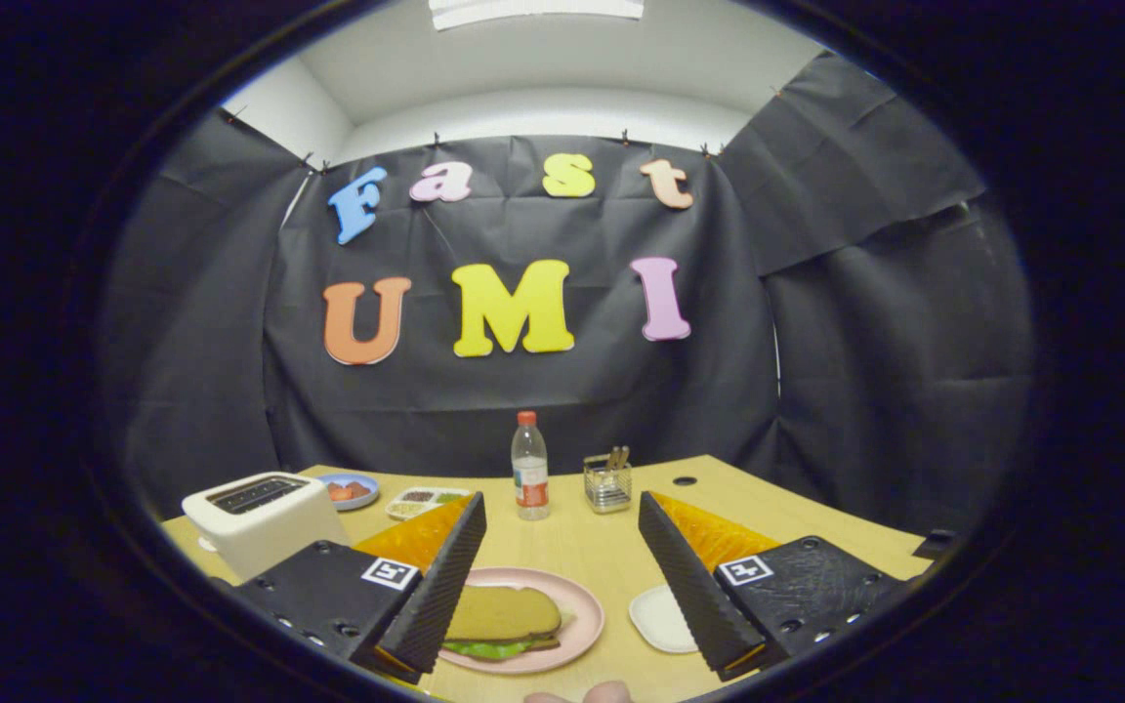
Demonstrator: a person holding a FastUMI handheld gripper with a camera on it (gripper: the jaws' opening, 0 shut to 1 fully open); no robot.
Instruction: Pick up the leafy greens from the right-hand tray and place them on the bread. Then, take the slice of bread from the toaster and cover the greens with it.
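Two ridged fingers (558, 576) spread wide, empty | flat bread slice (502, 613) covering ruffled greens (486, 648) | round pink plate (586, 617)

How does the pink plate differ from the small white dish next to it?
The pink plate is round, larger, and carries a sandwich with greens under the top bread; the white dish is smaller, squarish and bare. Both rest on the wooden table, between the open gripper's fingers.

Bright ceiling light (535, 10) overhead; sharp centre, strong fisheye bending at edges.
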